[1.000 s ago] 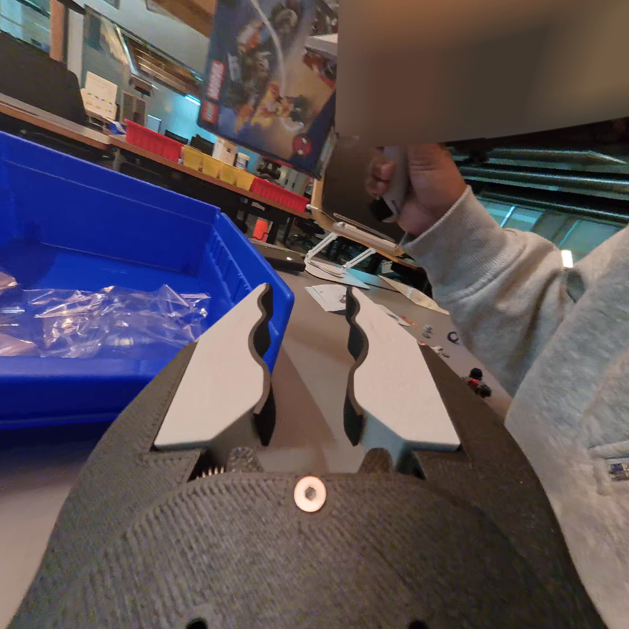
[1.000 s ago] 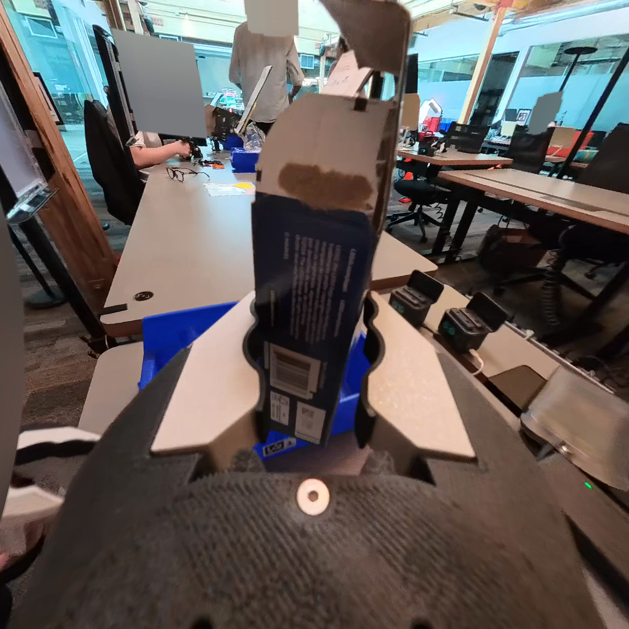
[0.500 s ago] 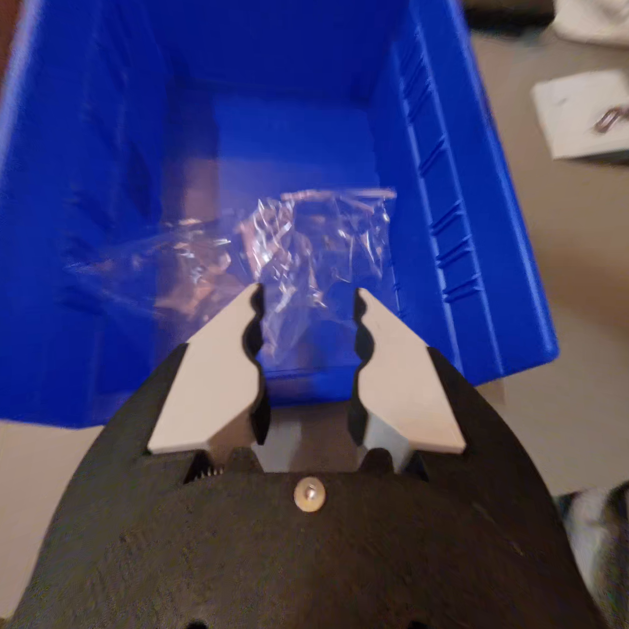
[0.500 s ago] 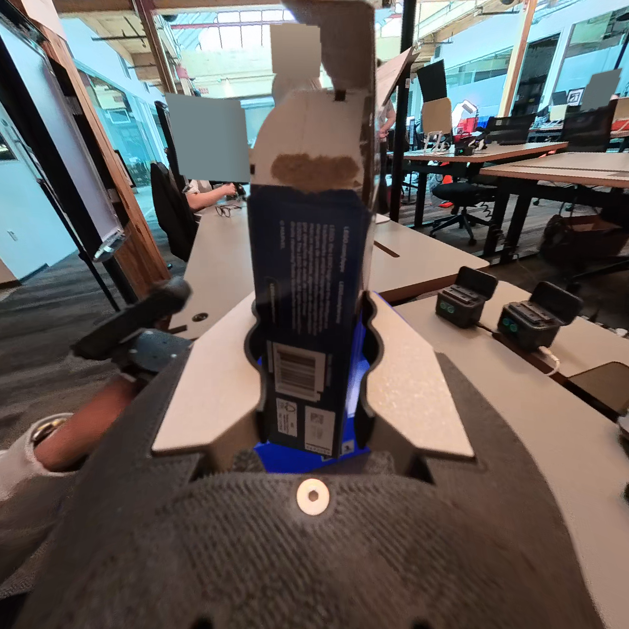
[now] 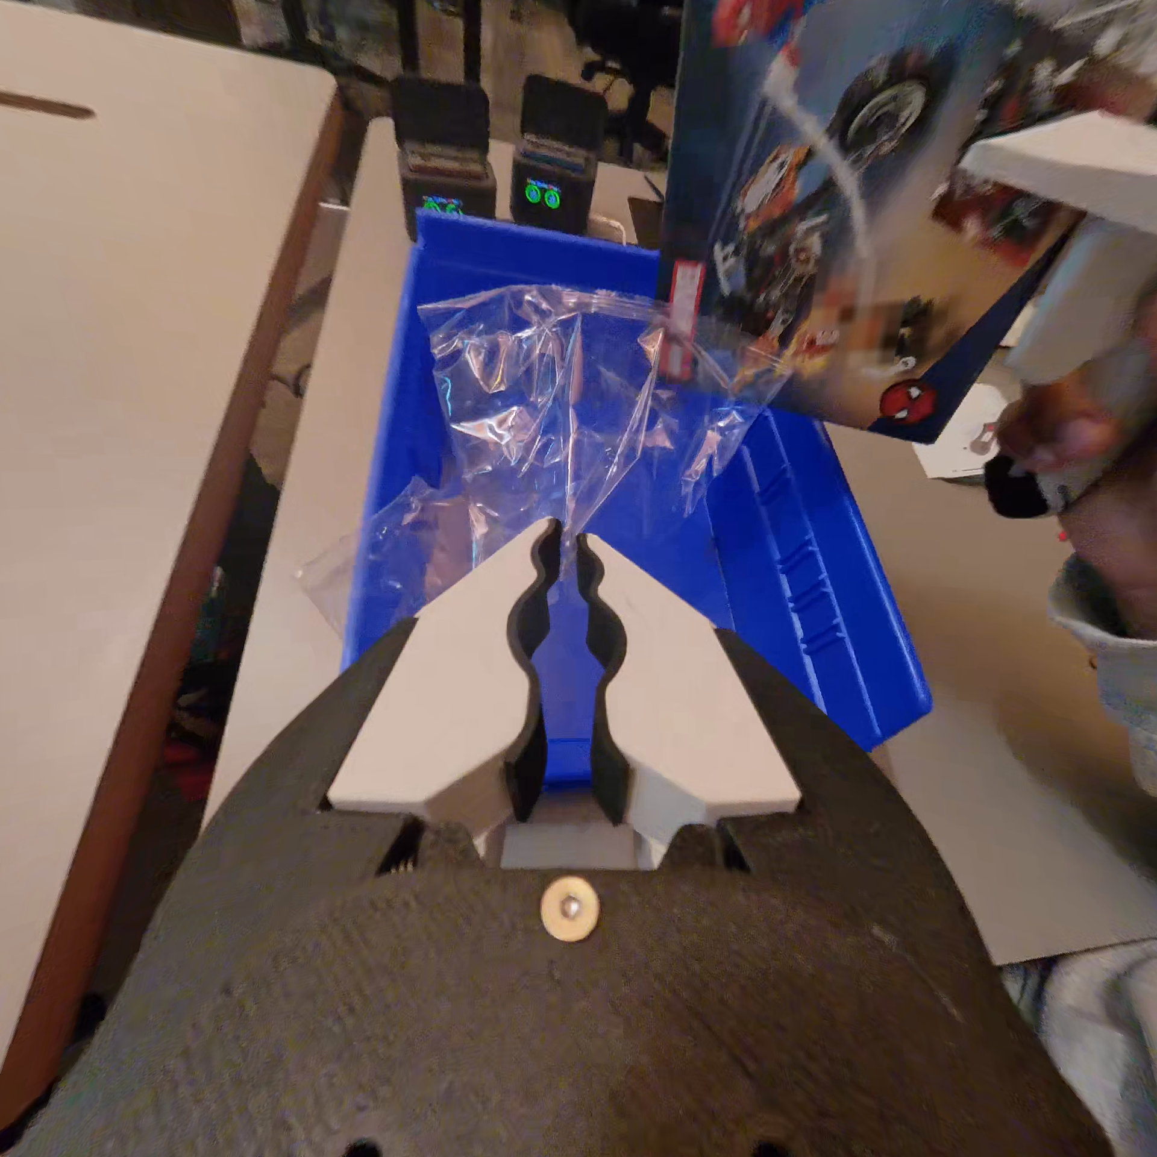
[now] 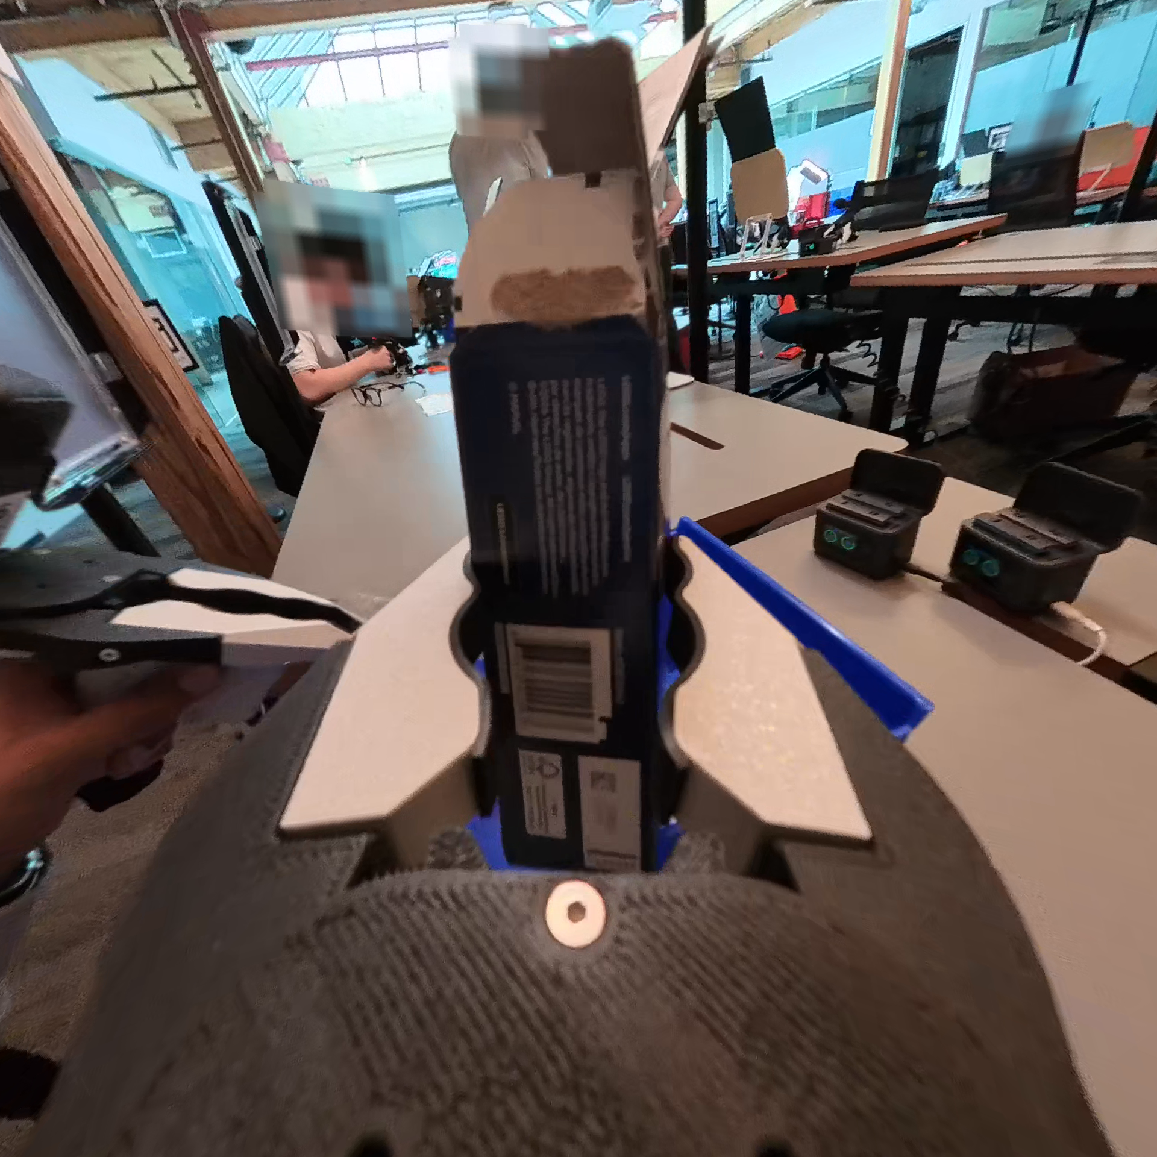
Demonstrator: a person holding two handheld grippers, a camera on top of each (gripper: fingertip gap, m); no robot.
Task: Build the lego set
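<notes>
Grey desk [image 5: 977, 807] surfaces fill an open workshop room, with more desks, chairs and seated persons in the far background of the right wrist view. On the near desk stands a blue bin [image 5: 807, 601], and behind it two small black charging cases [image 6: 876, 526] with green lights stand side by side.

Inside the bin lies a clear plastic bag [image 5: 563, 401], crumpled, with part of the plastic hanging over the bin's left wall. The left gripper [image 5: 566, 539] is above the near part of the bin. Its fingers are almost closed, only a narrow gap at the tips, and a thin corner of the bag is caught between them there.

The right gripper [image 6: 566, 557] is closed on the lego box [image 6: 557, 501], which stands upright between its fingers. The fingers press the narrow dark-blue side of the box, low down, where a barcode label sits. The top flaps of the box are open and show brown cardboard. In the left wrist view the box [image 5: 833, 206] hangs over the far right corner of the bin, its printed front toward the camera, above the bag. A person's hand [image 5: 1077, 438] holds this gripper's handle.
</notes>
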